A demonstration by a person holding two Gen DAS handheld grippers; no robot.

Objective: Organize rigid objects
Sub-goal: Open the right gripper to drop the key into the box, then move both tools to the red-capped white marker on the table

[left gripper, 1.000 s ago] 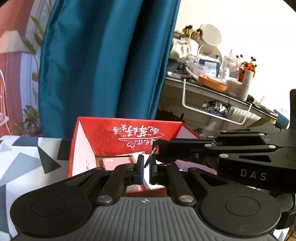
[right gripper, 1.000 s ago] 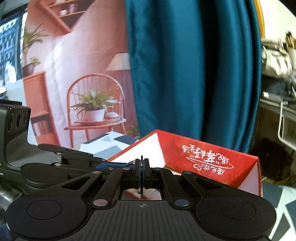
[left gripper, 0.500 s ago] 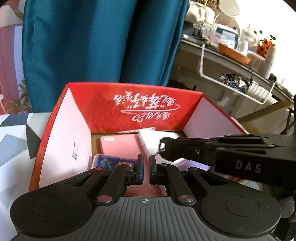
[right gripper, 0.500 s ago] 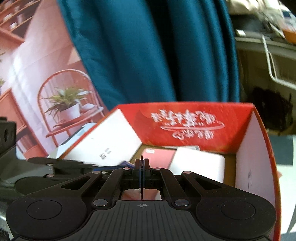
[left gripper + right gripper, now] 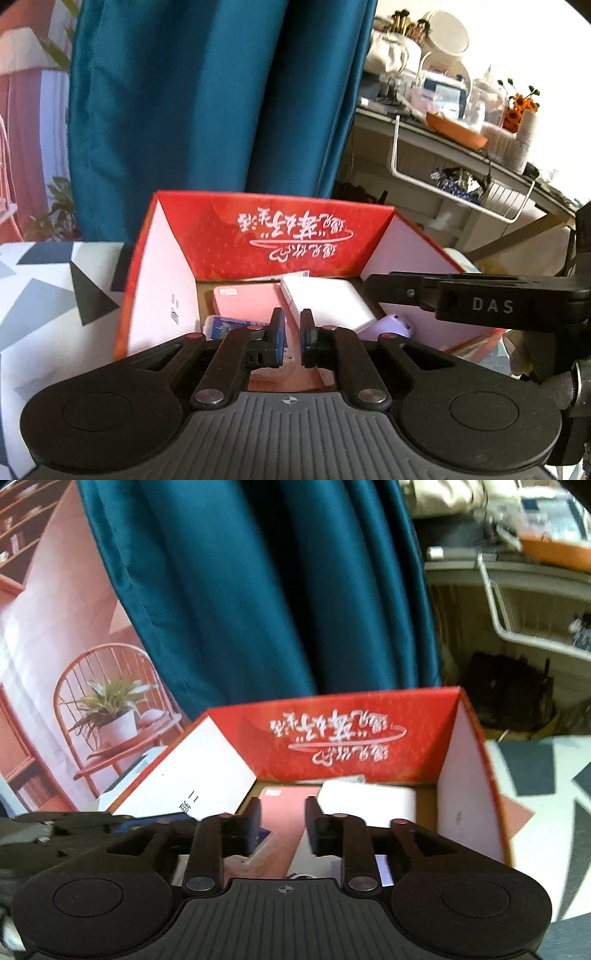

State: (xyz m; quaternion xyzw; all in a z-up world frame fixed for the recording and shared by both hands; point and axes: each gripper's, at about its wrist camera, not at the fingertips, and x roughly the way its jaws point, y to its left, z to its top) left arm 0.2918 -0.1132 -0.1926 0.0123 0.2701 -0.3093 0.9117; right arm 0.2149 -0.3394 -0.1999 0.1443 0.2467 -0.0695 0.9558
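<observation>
The red box [image 5: 207, 236] sat on the patterned table [image 5: 40, 295], already holding a pink case [image 5: 243, 306], a white box [image 5: 325, 302], a blue pack [image 5: 229, 325] and a lilac thing [image 5: 388, 326], so most of the sorting looked done. Both grippers hovered over its near edge with nothing held: left gripper [image 5: 291, 339] had a narrow gap, right gripper [image 5: 282, 823] was spread wider. Couldn't see anything left outside.

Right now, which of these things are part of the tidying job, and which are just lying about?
Part of the job:
red box
pink case in it
white box in it
blue pack in it
lilac gadget in it
left tongs, empty
right tongs, empty

Just lying about:
teal curtain
cluttered shelf
wire basket
orange flowers
</observation>
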